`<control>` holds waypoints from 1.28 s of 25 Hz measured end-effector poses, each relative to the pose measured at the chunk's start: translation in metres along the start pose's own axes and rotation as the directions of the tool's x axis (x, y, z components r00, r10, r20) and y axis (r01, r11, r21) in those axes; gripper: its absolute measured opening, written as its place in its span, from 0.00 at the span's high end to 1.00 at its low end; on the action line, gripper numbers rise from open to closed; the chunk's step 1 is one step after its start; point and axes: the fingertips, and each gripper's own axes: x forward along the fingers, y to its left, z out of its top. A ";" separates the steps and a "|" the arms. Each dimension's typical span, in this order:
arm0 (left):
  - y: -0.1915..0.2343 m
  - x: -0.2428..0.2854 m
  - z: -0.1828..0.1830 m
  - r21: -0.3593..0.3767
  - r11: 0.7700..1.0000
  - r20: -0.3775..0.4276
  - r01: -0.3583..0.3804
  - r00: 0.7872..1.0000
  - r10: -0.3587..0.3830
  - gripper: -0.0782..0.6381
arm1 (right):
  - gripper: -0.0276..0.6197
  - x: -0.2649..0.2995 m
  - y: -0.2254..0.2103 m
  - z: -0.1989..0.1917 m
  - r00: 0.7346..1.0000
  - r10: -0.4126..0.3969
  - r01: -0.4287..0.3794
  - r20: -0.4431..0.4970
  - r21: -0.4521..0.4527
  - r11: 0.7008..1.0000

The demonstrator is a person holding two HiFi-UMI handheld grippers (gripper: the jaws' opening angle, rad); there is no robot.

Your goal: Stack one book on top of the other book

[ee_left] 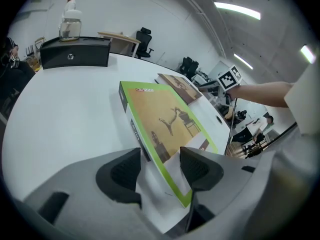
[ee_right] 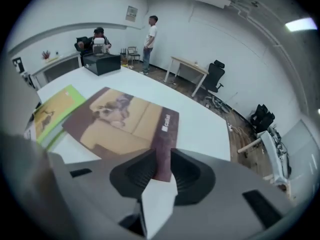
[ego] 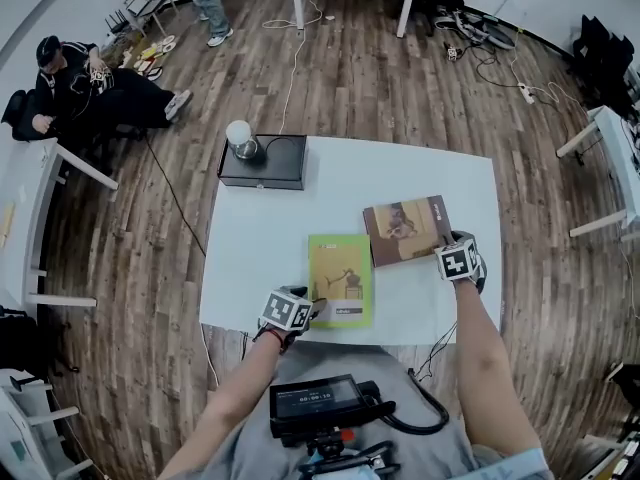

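Note:
A green book (ego: 340, 280) lies flat near the front edge of the white table (ego: 400, 168). Beside it to the right, slightly further back, a brown book (ego: 408, 229) also lies flat. My left gripper (ego: 312, 308) is at the green book's (ee_left: 165, 119) near left corner. That corner shows between its wide-open jaws (ee_left: 160, 166), and bare table shows beside the left pad. My right gripper (ego: 452, 248) sits at the brown book's (ee_right: 120, 119) near right corner. Its jaws (ee_right: 162, 171) stand narrow, with the dark corner strip showing in the gap. I see no pad pressing on it.
A black box (ego: 262, 161) with a white jar (ego: 240, 138) on top stands at the table's back left corner. A seated person (ego: 80, 88) and a standing person (ego: 205, 3) are beyond the table. Cables (ego: 290, 68) run over the wooden floor. Other tables stand at the right (ego: 610, 138).

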 end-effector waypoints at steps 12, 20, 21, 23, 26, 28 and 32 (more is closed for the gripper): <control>-0.002 0.002 0.000 0.018 1.000 0.004 -0.001 1.000 0.001 0.53 | 0.91 -0.022 0.032 -0.051 0.995 0.026 -0.020 -0.094 0.055 0.998; -0.001 -0.001 0.001 0.015 1.000 0.003 0.021 1.000 -0.021 0.53 | 0.91 -0.091 0.170 -0.115 0.901 0.432 -0.376 -0.048 0.413 0.830; 0.000 0.000 0.002 0.018 1.000 0.001 0.024 1.000 -0.024 0.53 | 0.91 -0.095 0.192 -0.106 0.879 0.477 -0.432 -0.014 0.399 0.809; 0.000 0.000 0.002 0.020 0.999 -0.003 0.028 1.000 -0.028 0.53 | 0.91 -0.097 0.228 -0.083 0.843 0.537 -0.513 0.031 0.345 0.786; -0.001 0.001 0.001 0.019 0.999 -0.008 0.032 0.999 -0.032 0.53 | 0.91 -0.092 0.256 -0.055 0.816 0.577 -0.561 0.042 0.299 0.772; -0.001 0.001 0.001 0.019 0.999 -0.008 0.037 0.999 -0.037 0.53 | 0.91 -0.088 0.259 -0.042 0.816 0.576 -0.565 0.054 0.288 0.773; -0.001 0.000 0.001 0.010 0.999 -0.001 0.047 0.999 -0.047 0.53 | 0.91 -0.108 0.229 -0.020 0.815 0.538 -0.579 0.215 0.309 0.754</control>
